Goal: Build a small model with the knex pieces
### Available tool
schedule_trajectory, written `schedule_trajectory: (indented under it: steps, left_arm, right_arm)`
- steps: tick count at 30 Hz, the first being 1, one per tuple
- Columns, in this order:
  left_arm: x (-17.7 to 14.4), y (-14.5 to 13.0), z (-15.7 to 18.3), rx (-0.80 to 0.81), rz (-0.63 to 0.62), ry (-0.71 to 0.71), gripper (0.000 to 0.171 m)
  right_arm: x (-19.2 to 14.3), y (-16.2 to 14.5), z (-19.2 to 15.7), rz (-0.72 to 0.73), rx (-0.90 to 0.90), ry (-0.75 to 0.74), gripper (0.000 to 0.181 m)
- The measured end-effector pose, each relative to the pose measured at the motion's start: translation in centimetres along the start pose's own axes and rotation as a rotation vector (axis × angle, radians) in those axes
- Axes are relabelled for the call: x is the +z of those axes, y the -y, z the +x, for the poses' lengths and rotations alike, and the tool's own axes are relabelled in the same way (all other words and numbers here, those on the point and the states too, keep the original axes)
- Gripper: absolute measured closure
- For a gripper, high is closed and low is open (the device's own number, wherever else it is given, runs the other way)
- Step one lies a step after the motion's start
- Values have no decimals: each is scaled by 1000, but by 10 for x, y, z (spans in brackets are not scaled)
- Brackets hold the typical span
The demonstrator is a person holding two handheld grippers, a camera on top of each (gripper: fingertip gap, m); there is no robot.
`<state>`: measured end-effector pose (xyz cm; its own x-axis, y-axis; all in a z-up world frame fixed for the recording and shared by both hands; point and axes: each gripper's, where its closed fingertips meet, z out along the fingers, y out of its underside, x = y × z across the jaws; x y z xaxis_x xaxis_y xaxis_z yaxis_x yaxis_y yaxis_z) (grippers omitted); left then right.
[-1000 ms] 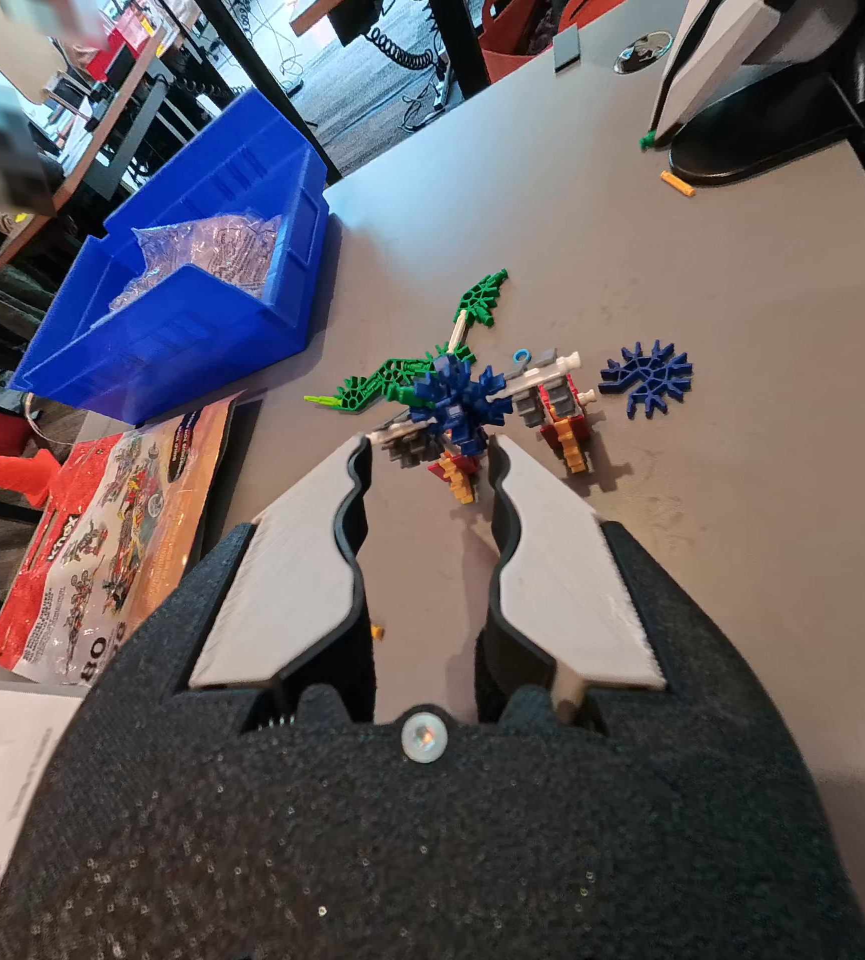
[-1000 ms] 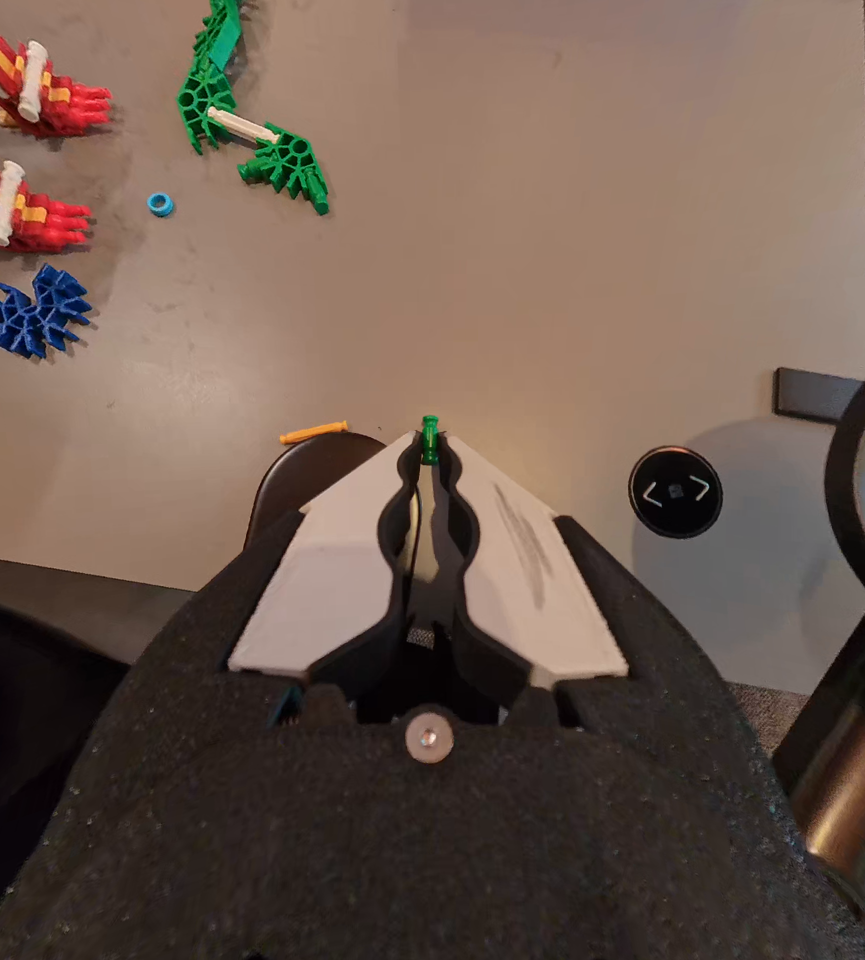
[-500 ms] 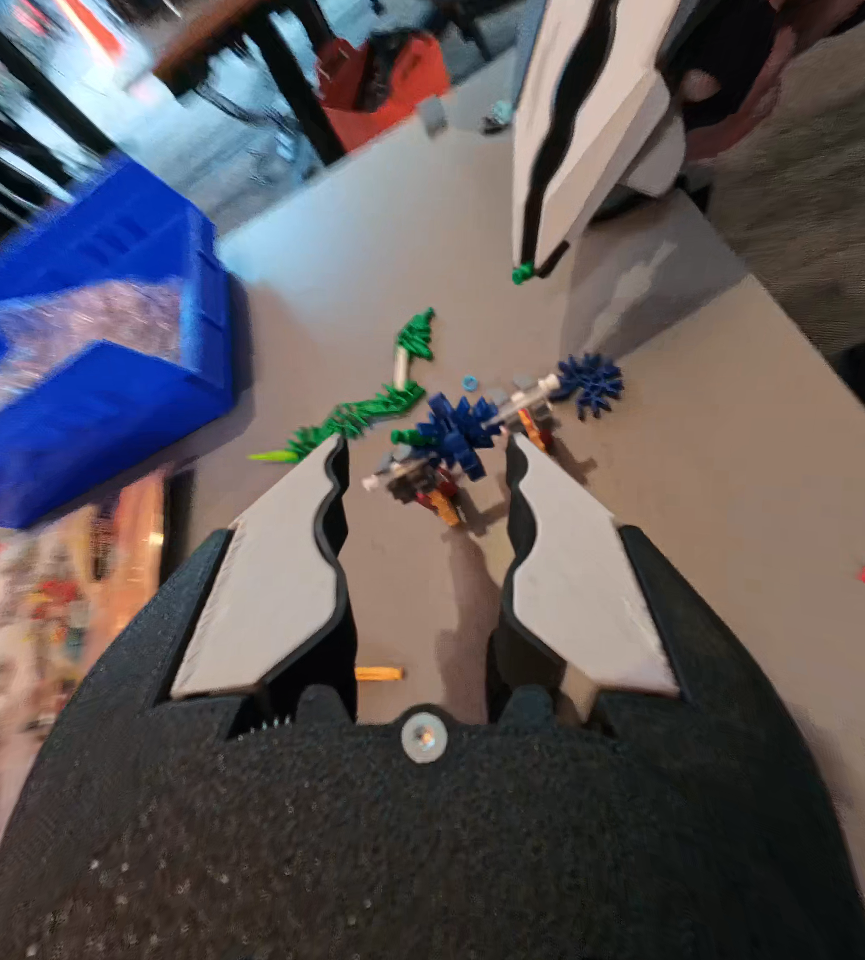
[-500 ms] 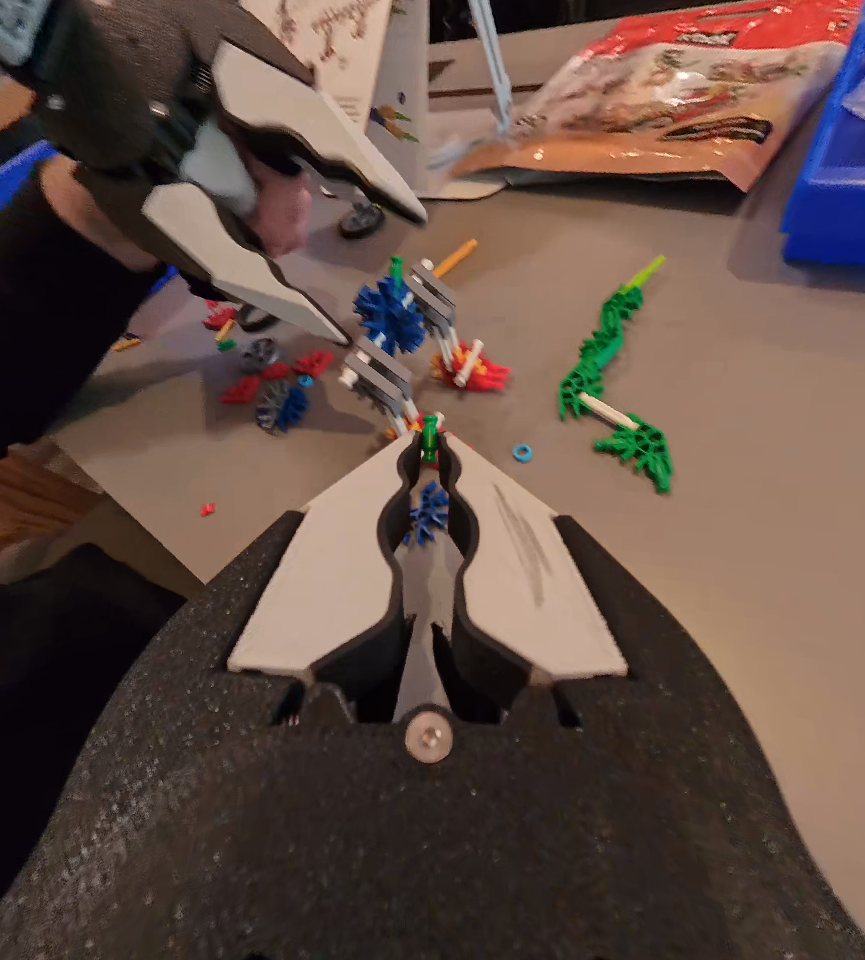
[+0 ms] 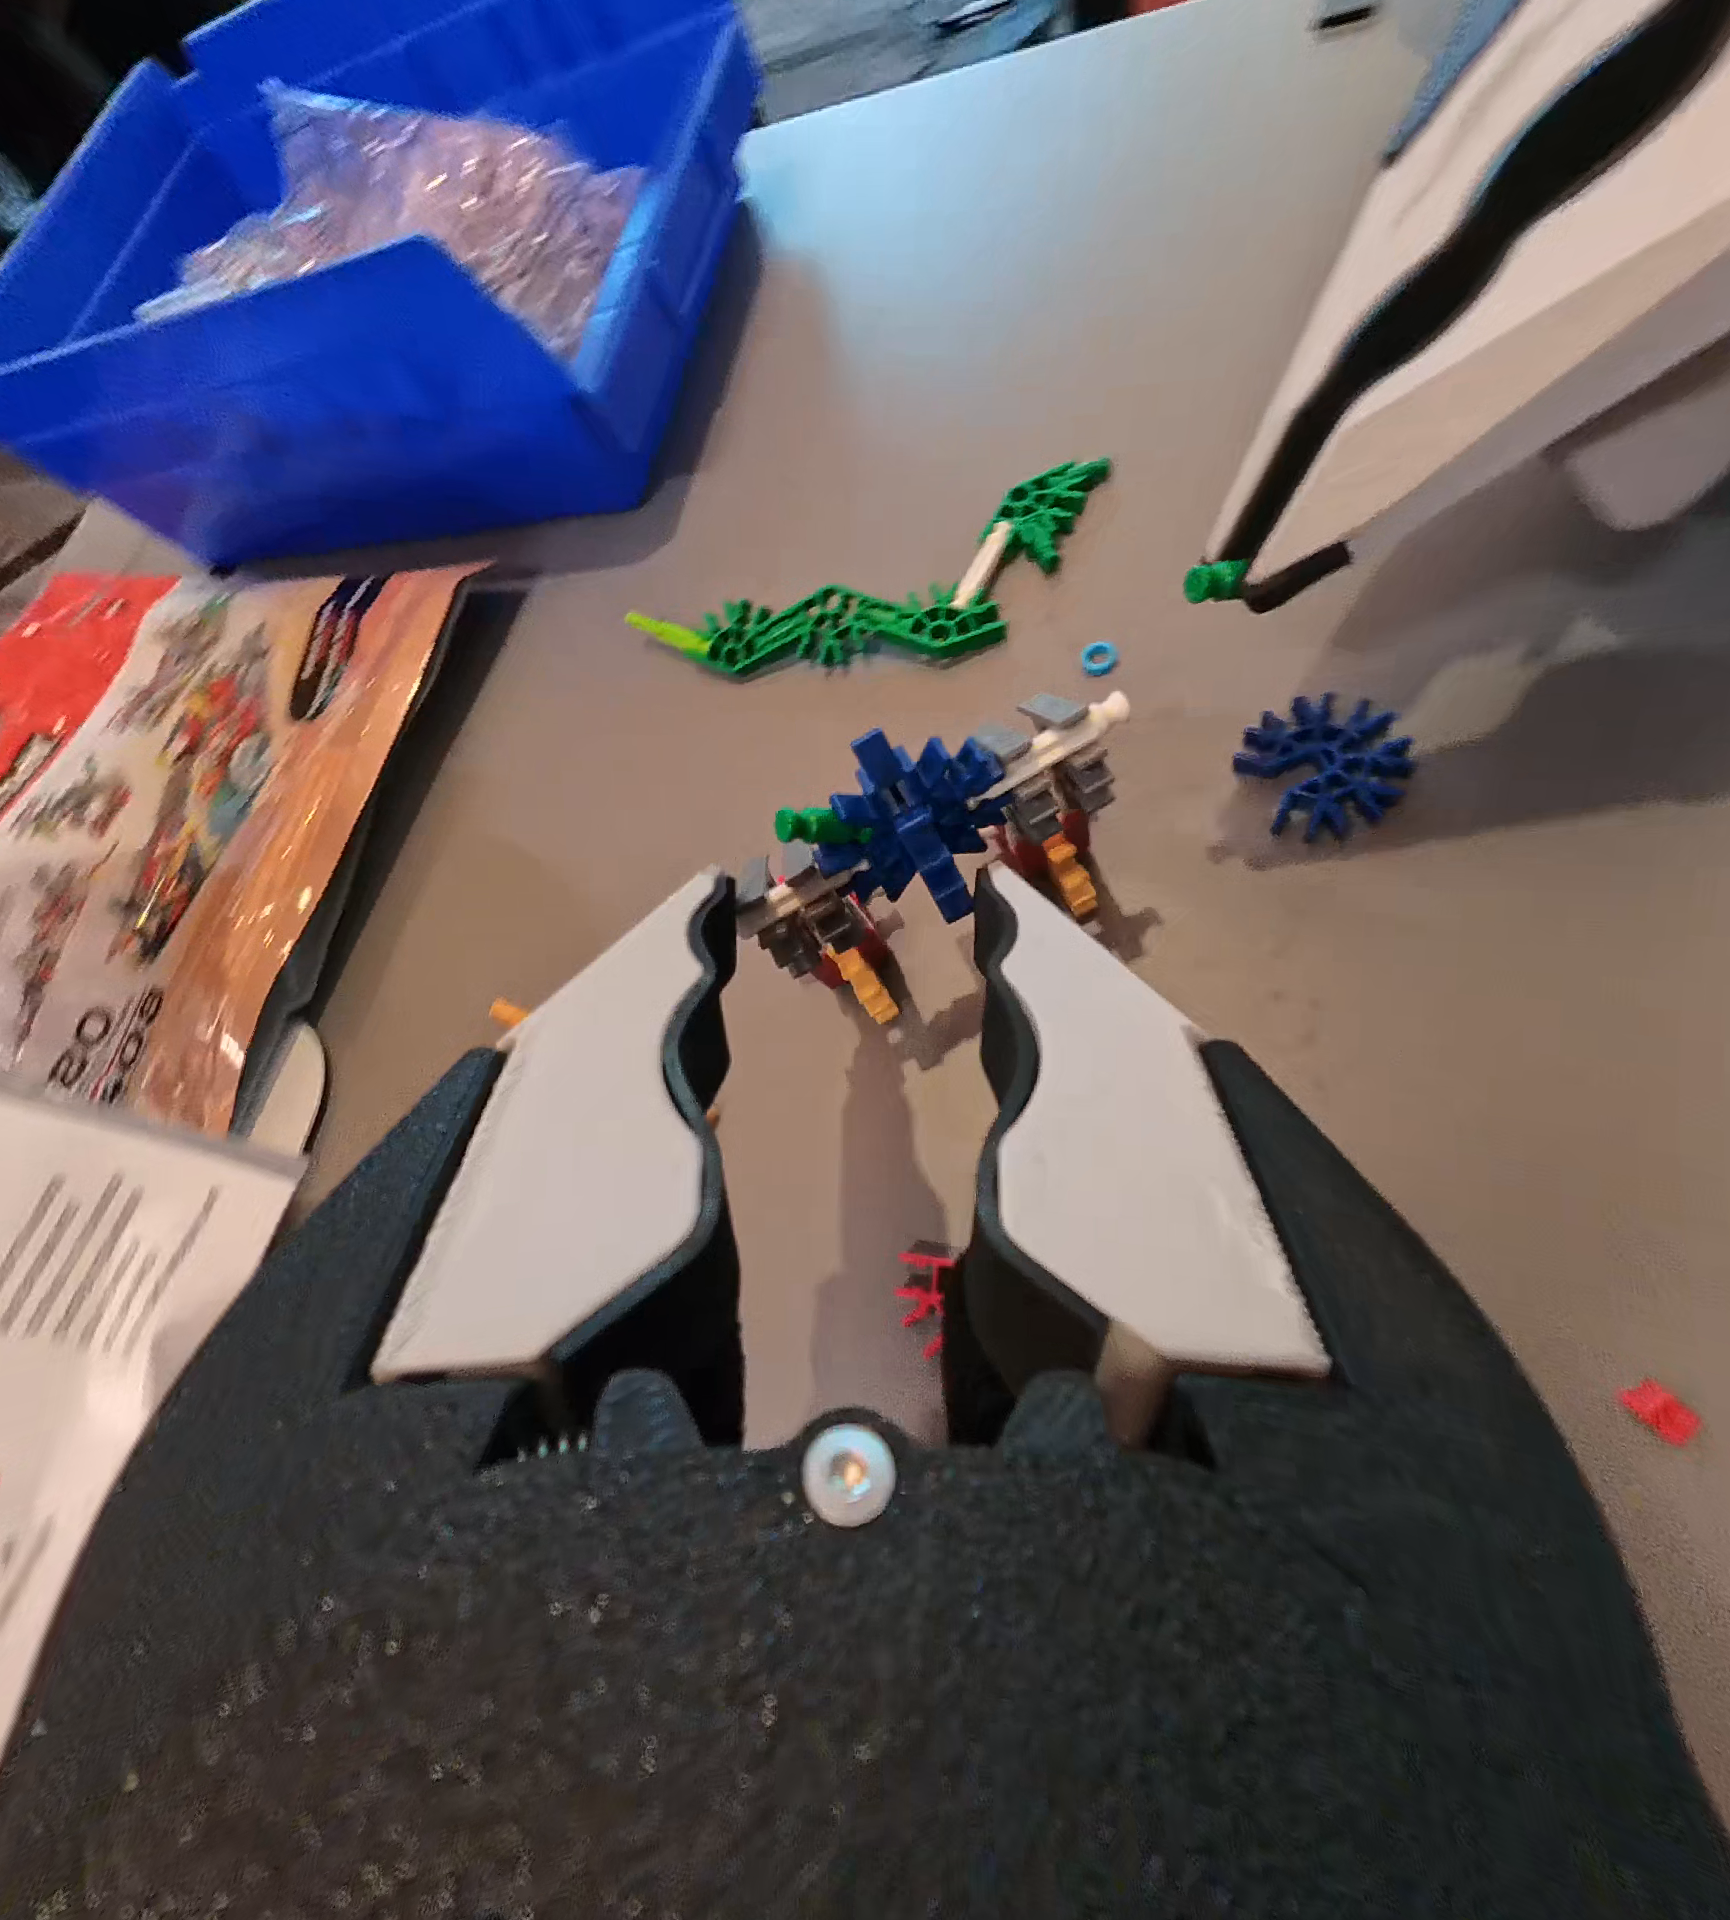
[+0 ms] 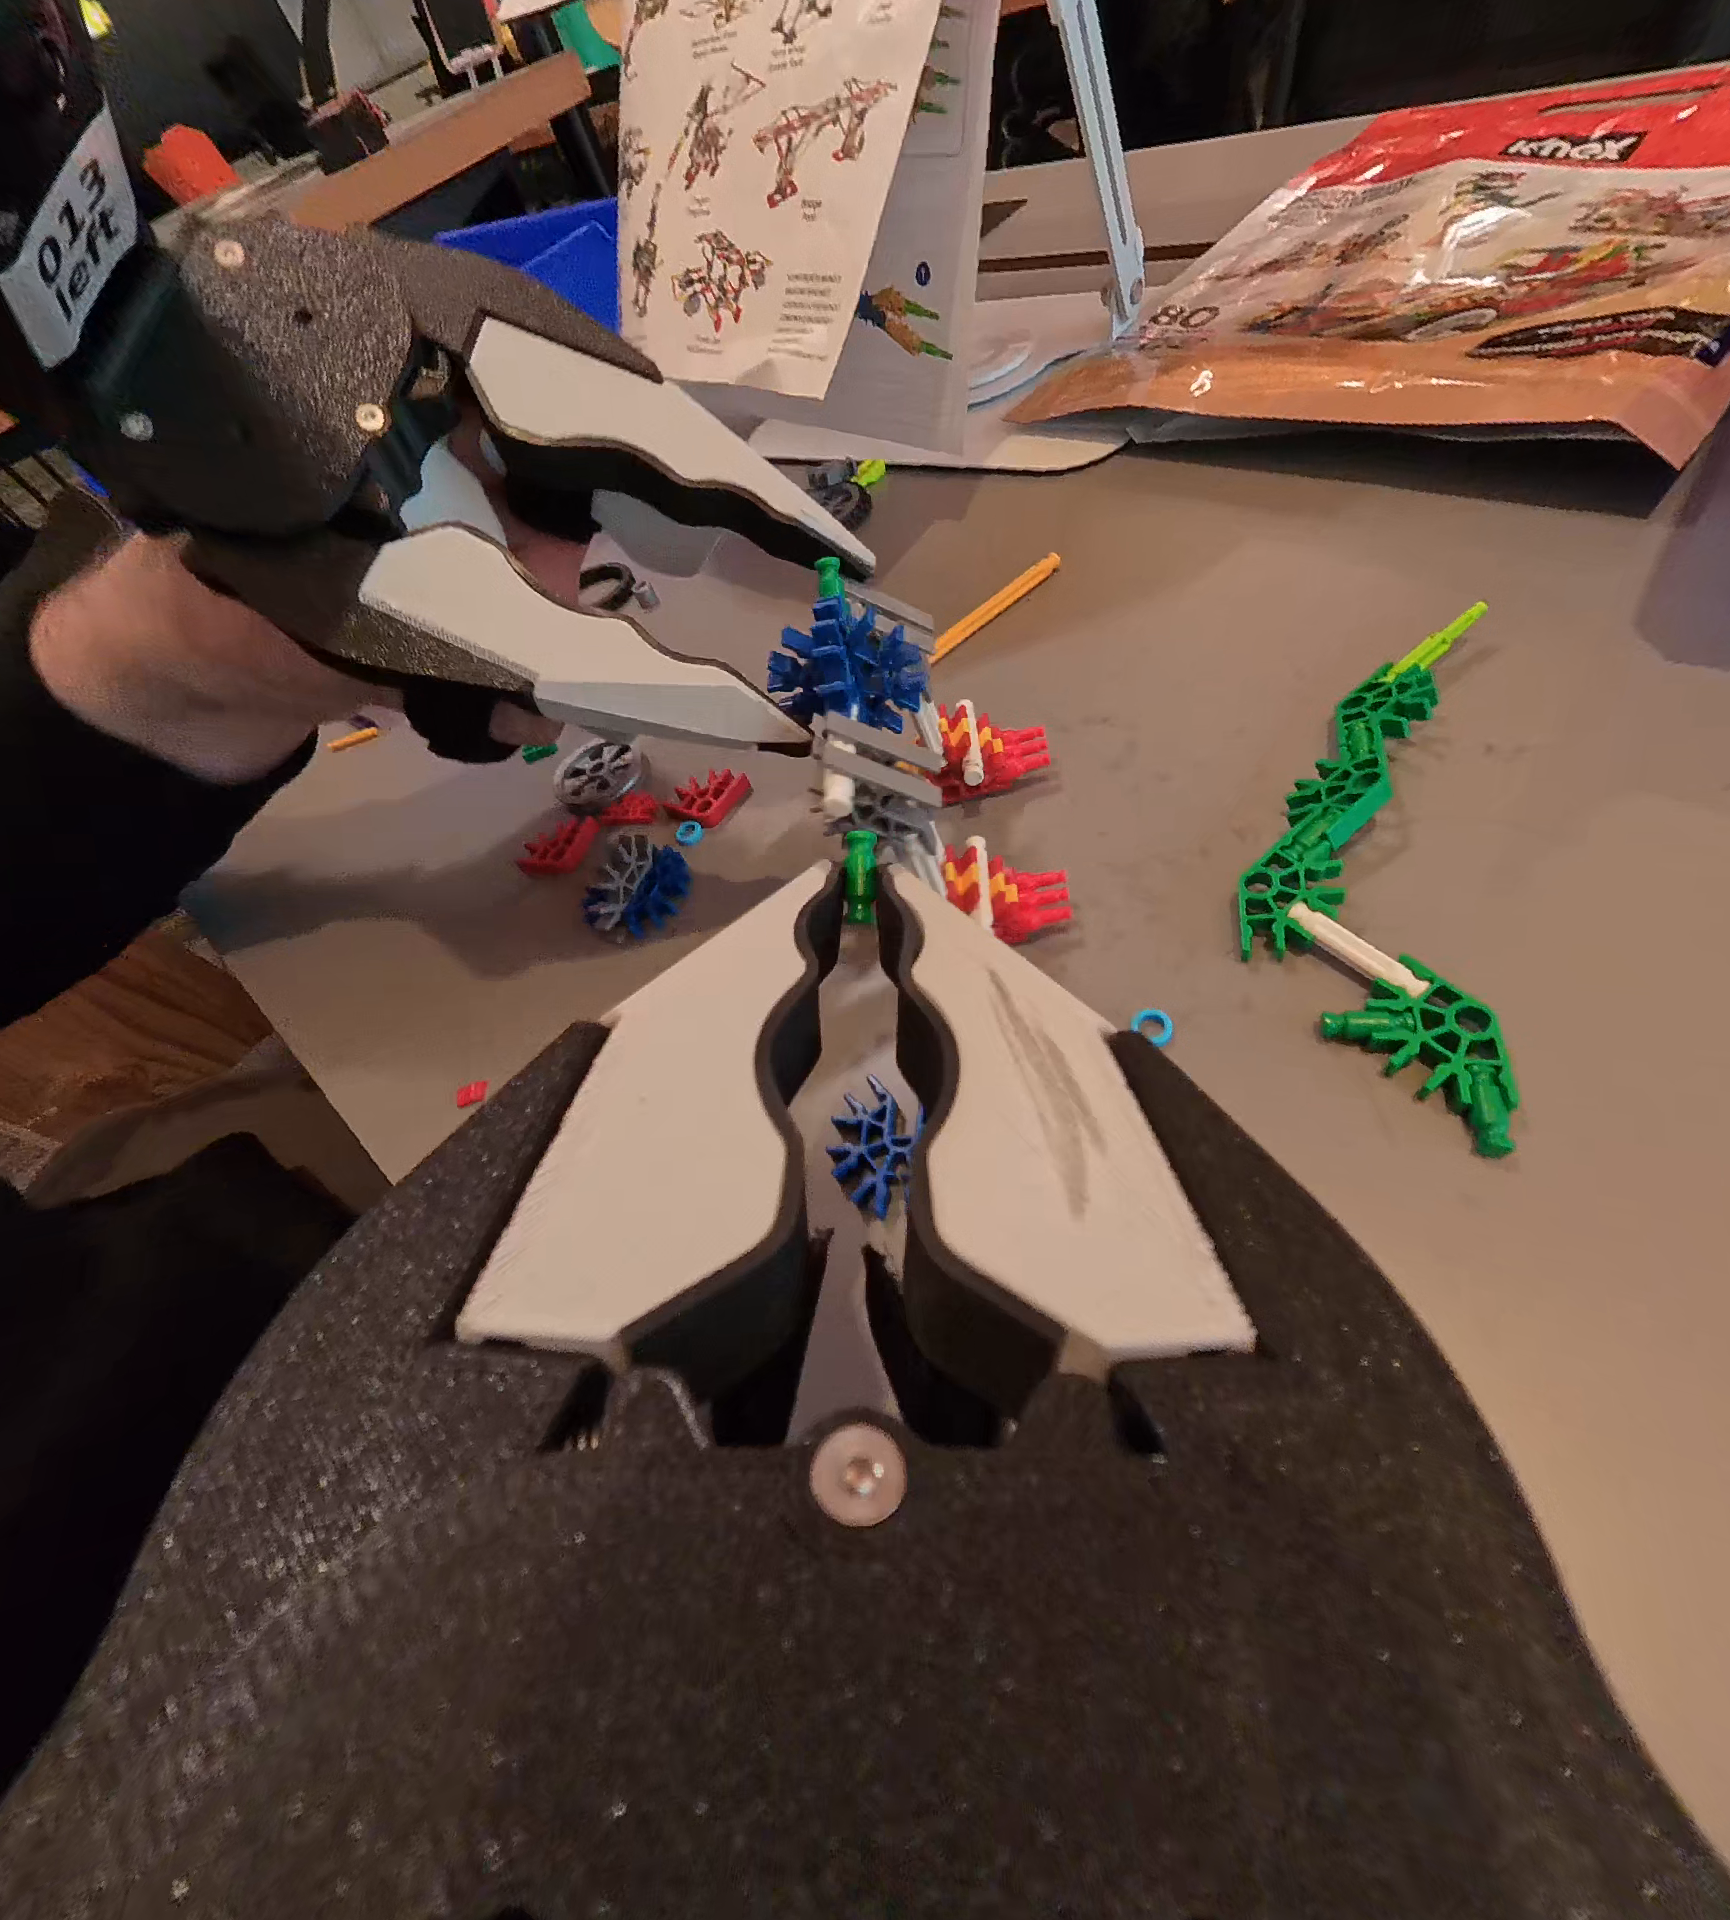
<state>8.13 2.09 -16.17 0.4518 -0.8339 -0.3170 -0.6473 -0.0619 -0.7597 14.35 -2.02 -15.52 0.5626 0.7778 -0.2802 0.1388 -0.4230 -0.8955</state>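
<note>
Left view only: blue bin (image 5: 321, 343) with a clear plastic bag inside, far ahead-left of the left gripper (image 5: 856, 904); a red chip (image 5: 1659, 1413) on the table (image 5: 1463, 1039) to its right.
Right view only: a person's hand (image 6: 186, 665) on the left gripper (image 6: 819, 665); a grey wheel (image 6: 599, 771) and red connectors (image 6: 632, 821) under it; an upright instruction sheet (image 6: 767, 177) behind.
Left gripper: jaws wide apart, holding nothing; tips sit either side of the model (image 5: 928, 821), the lower fingertip (image 6: 778, 727) touching or just short of its grey end, cannot tell which.
Right gripper (image 6: 859, 883): jaws nearly together, clamped on a green rod (image 6: 859, 878) at the very tips.
Model: blue snowflake hub on a white rod with grey clips, red-and-yellow feet below, a green peg sticking out; it stands on the table between the two grippers.
Near right gripper: loose blue snowflake (image 6: 871, 1138) beneath its fingers; blue ring (image 6: 1152, 1029) just right; green chain (image 6: 1360, 831) farther right.
Bag (image 6: 1463, 281): printed, red and orange, far ahead-right.
</note>
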Motion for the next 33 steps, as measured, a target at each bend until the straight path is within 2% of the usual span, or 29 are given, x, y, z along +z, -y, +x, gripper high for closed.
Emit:
schedule_trajectory:
  steps: [2,3,4,7,10,13,17,22,25,33]
  left_arm:
    - [-3,-1,-2,-67,-14,66,123]
    - [-5,1,-3,-80,-5,88,115]
    - [-8,4,-3,-75,12,101,110]
    - [-23,17,4,0,71,103,110]
    - [-41,46,29,208,214,77,122]
    - [-42,54,51,406,242,68,128]
    - [-39,53,62,453,276,29,142]
    - [-42,47,68,487,283,-12,155]
    - [-43,47,63,507,290,30,156]
    - [-44,50,42,438,344,190,156]
  right_arm:
    - [3,4,-3,14,5,17,176]
    - [5,5,-5,21,17,31,176]
    - [7,7,-7,29,34,50,176]
    - [8,14,-16,78,120,133,176]
    - [4,21,-29,121,246,271,176]
    - [3,23,-42,121,314,382,176]
    - [5,21,-57,81,329,481,176]
    - [6,19,-65,39,322,530,176]
    - [9,22,-65,31,311,531,176]
    - [19,39,-58,93,303,469,176]
